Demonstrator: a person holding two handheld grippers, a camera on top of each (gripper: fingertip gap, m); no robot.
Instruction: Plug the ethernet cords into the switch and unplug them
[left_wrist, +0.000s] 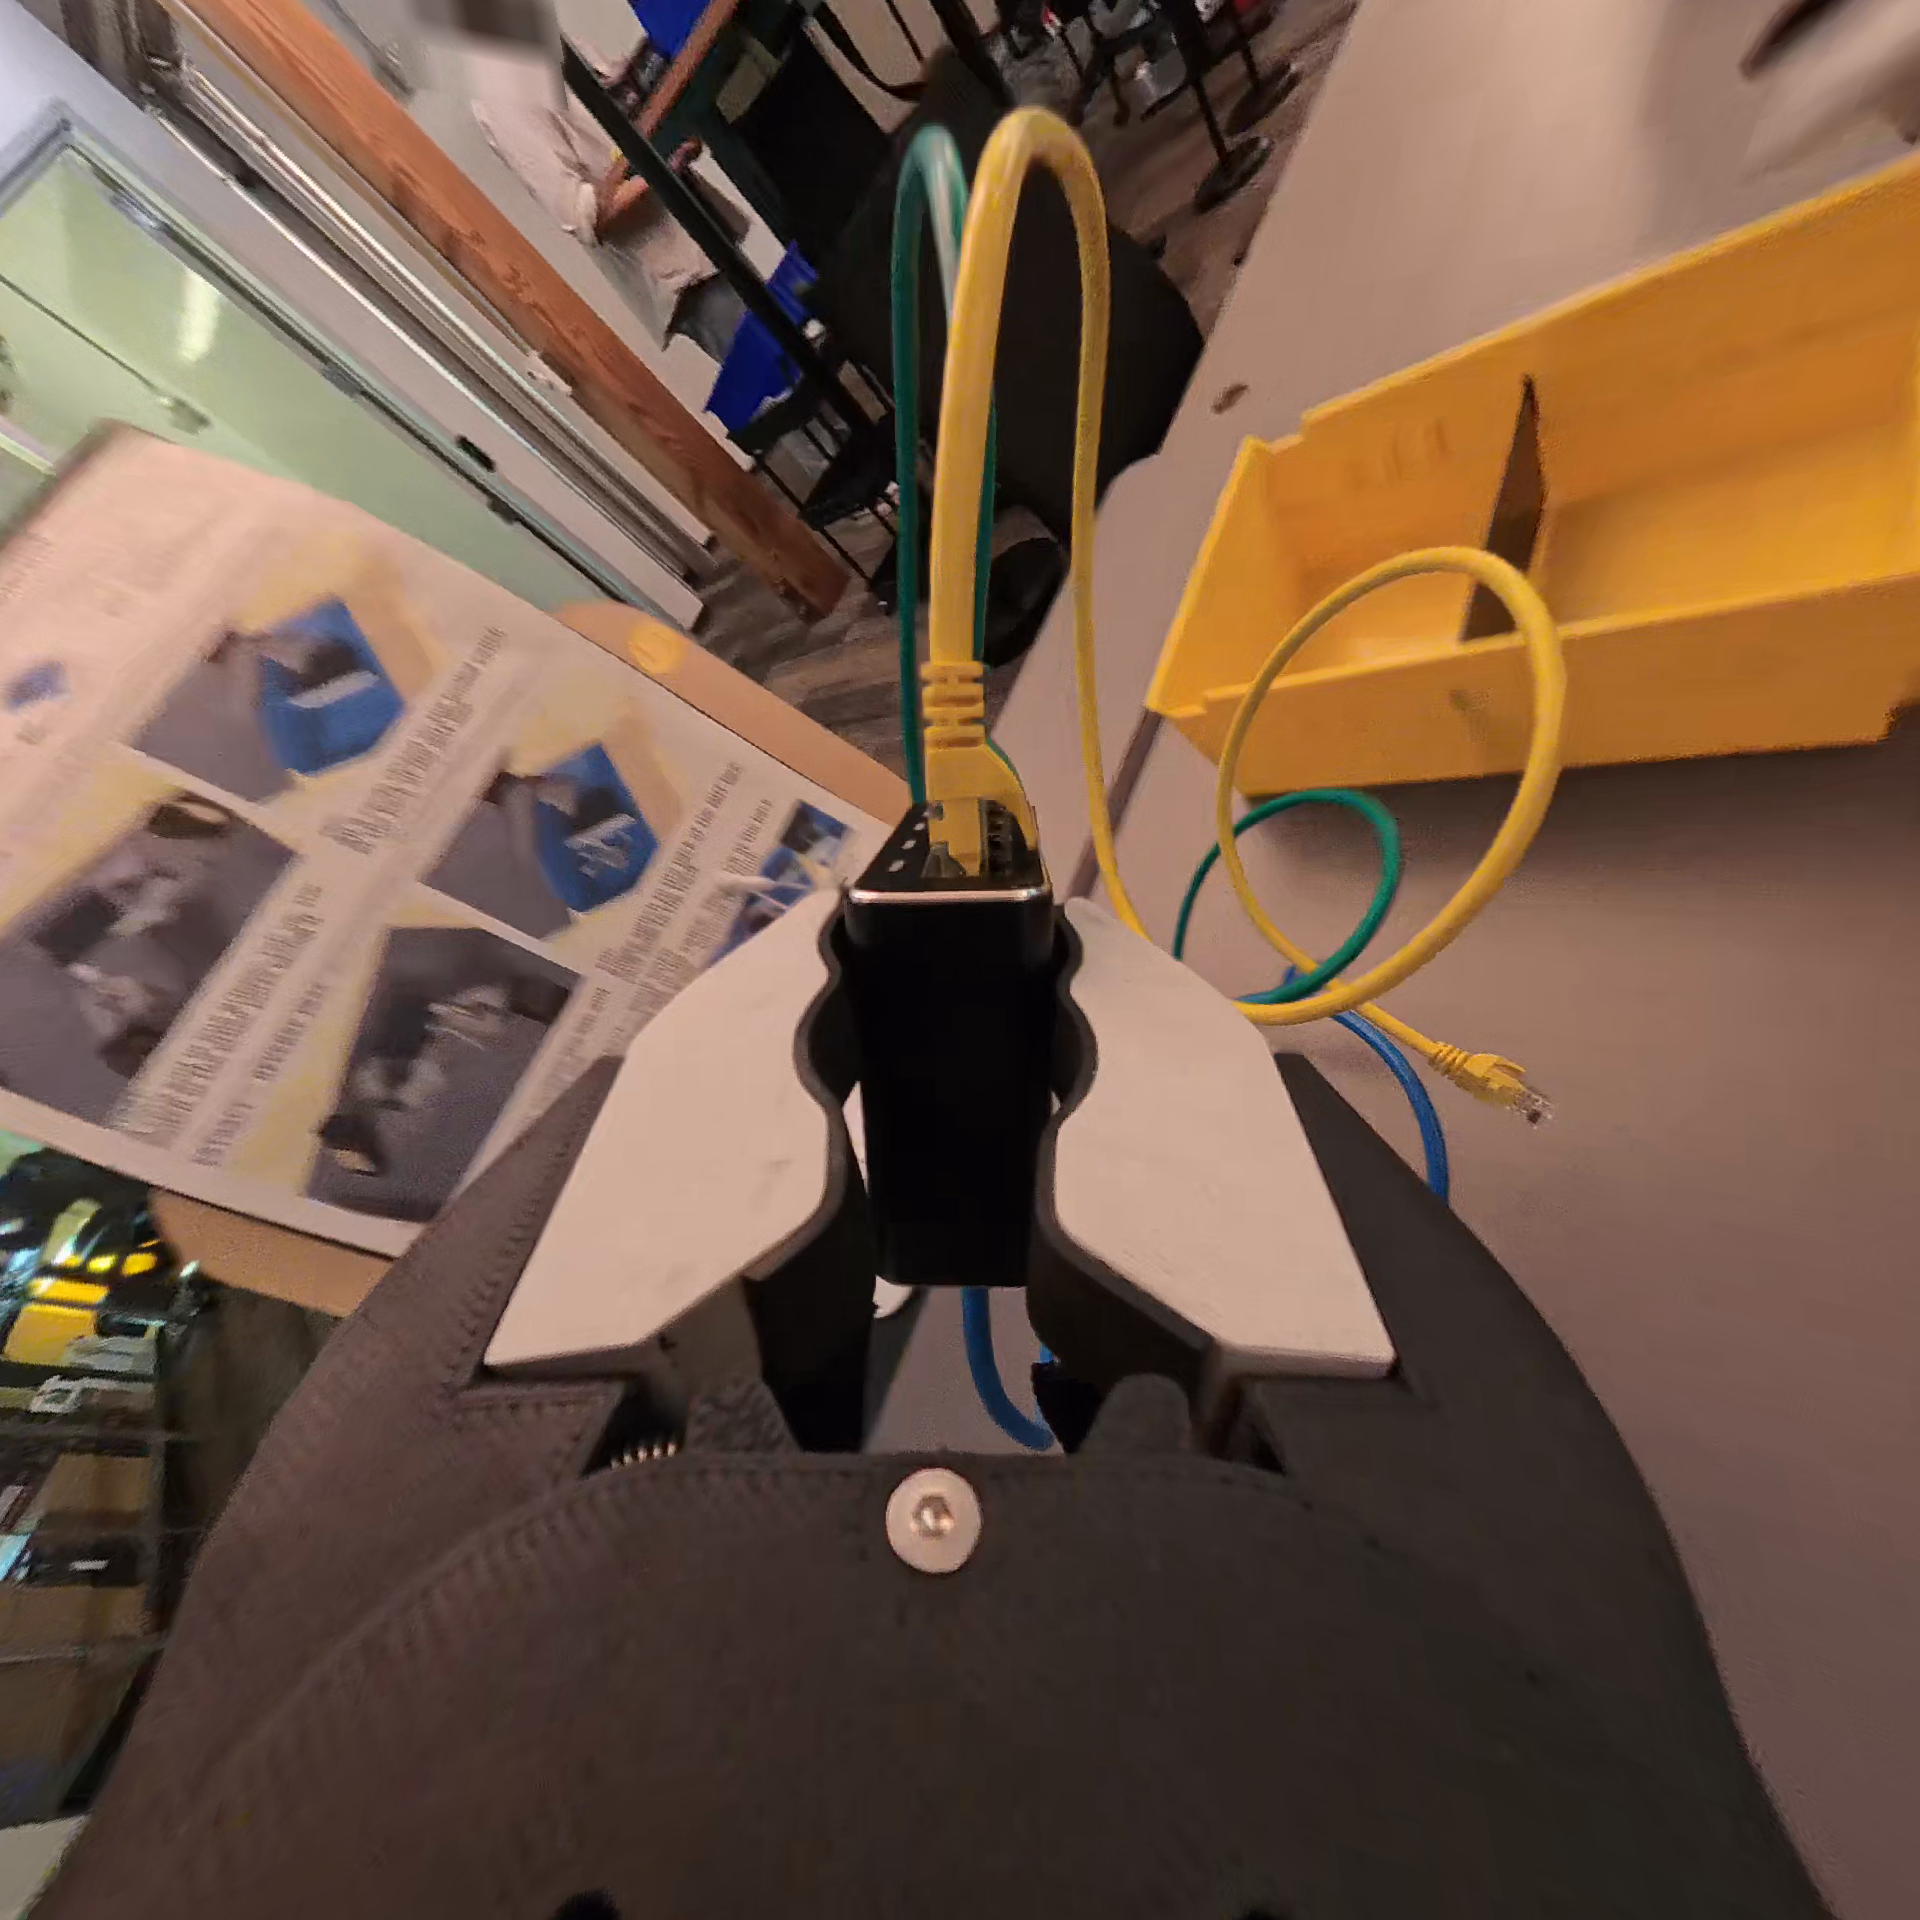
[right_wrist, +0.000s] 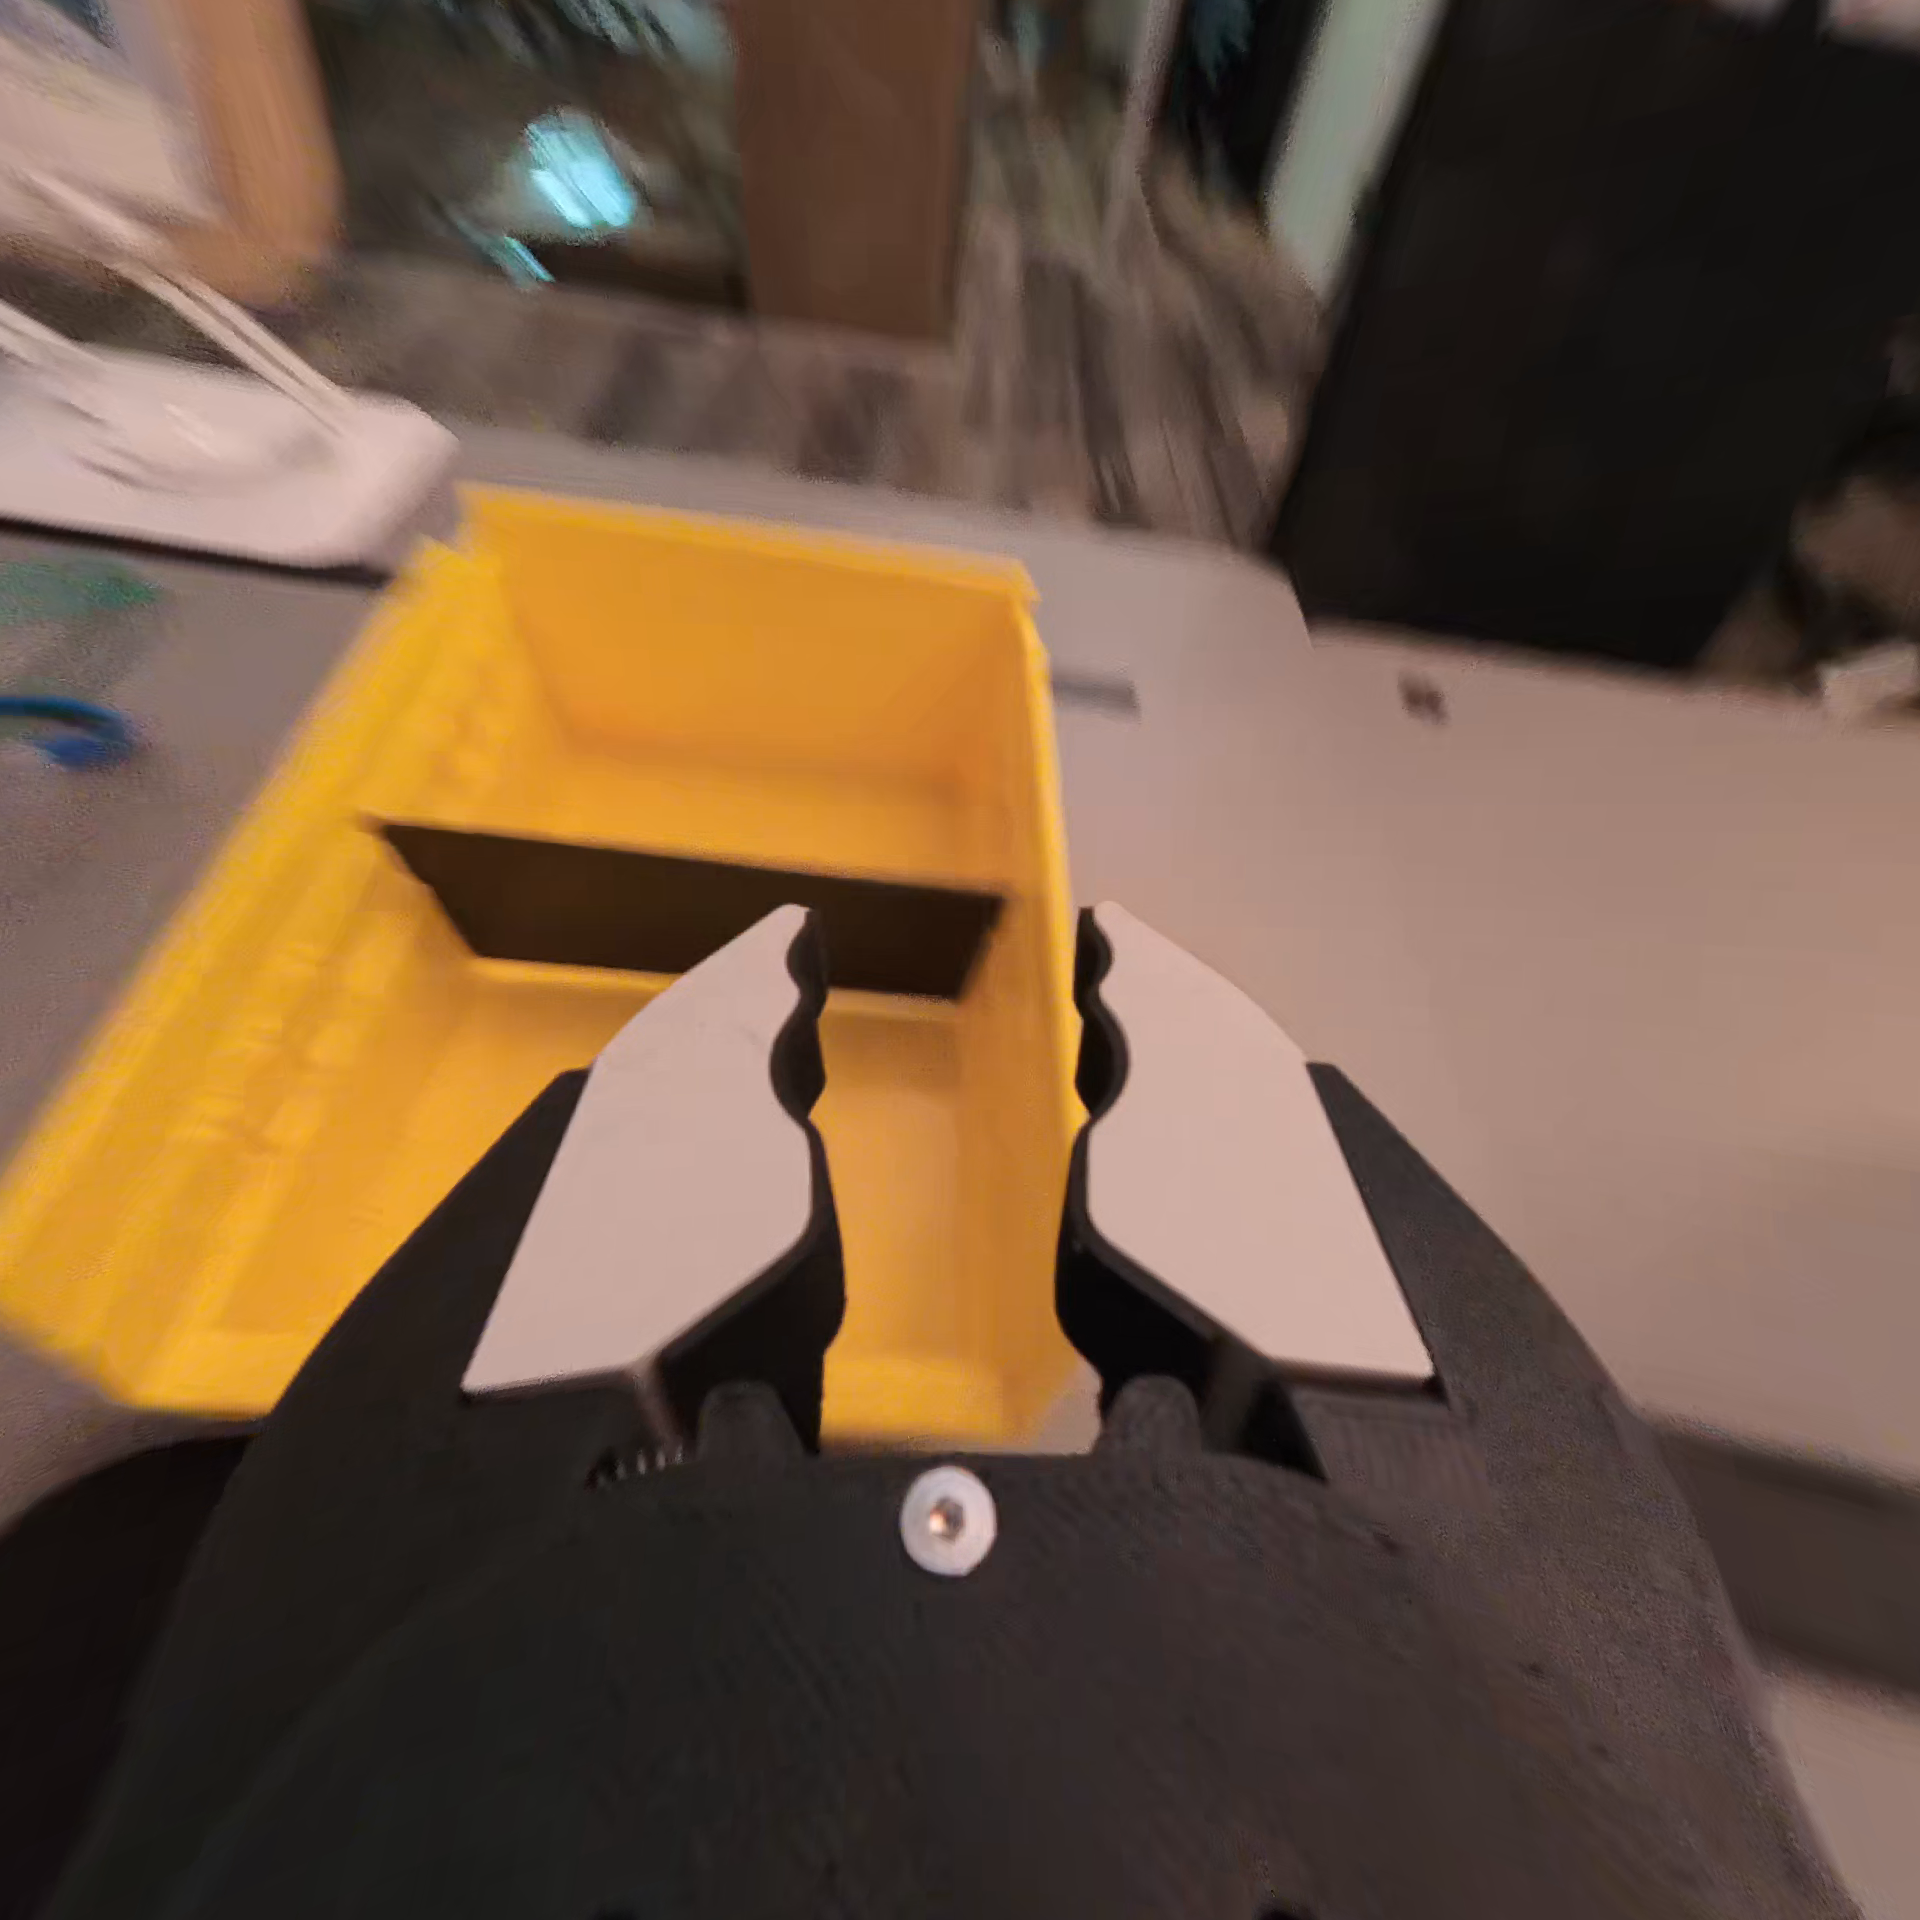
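Observation:
My left gripper (left_wrist: 951, 925) is shut on a black ethernet switch (left_wrist: 951, 1081), held up off the table with its ports facing away. A yellow cord (left_wrist: 956, 686) is plugged into a port; it loops up and over, and its free plug (left_wrist: 1496, 1081) hangs to the right. A green cord (left_wrist: 907, 416) also rises from the switch and curls down (left_wrist: 1288, 894) at the right. A blue cord (left_wrist: 1423, 1101) lies behind the gripper. My right gripper (right_wrist: 945, 925) is open and empty, above a yellow bin (right_wrist: 312, 1039). The right wrist view is blurred.
The yellow bin (left_wrist: 1558, 582) with a dark divider (left_wrist: 1517, 509) sits on the grey table (left_wrist: 1662, 1351) at the right. A printed instruction sheet (left_wrist: 312, 831) lies at the left. A white object (right_wrist: 208, 457) lies behind the bin. Shelves and blue bins (left_wrist: 758, 353) stand beyond. Tip to tip, the grippers are about 45 cm apart.

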